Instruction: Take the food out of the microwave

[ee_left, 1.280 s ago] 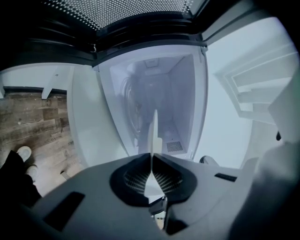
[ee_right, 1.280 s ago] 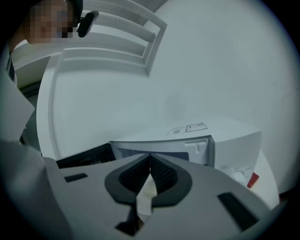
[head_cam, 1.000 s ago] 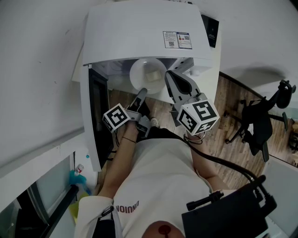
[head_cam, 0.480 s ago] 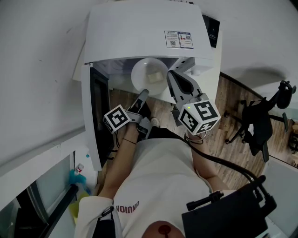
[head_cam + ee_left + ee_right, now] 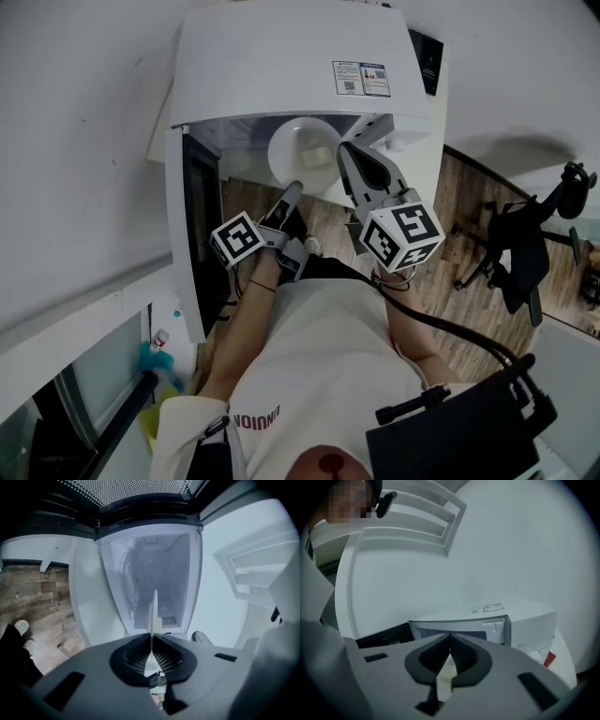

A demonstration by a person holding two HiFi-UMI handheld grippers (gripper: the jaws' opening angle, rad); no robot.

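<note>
A white microwave stands with its door swung open to the left. A white plate carrying a pale piece of food sits at the cavity mouth, partly outside it. My left gripper is shut on the plate's near rim. In the left gripper view the plate shows edge-on, pinched between the pads of that gripper, with the cavity behind it. My right gripper hangs just right of the plate, jaws together and empty. In the right gripper view that gripper faces the microwave.
The open door stands close on the left of my left arm. A black office chair is on the wooden floor to the right. A black case sits at lower right, and bottles at lower left.
The plate and my left gripper have drifted slightly right and outward from the cavity. The right gripper has stayed where it was.
</note>
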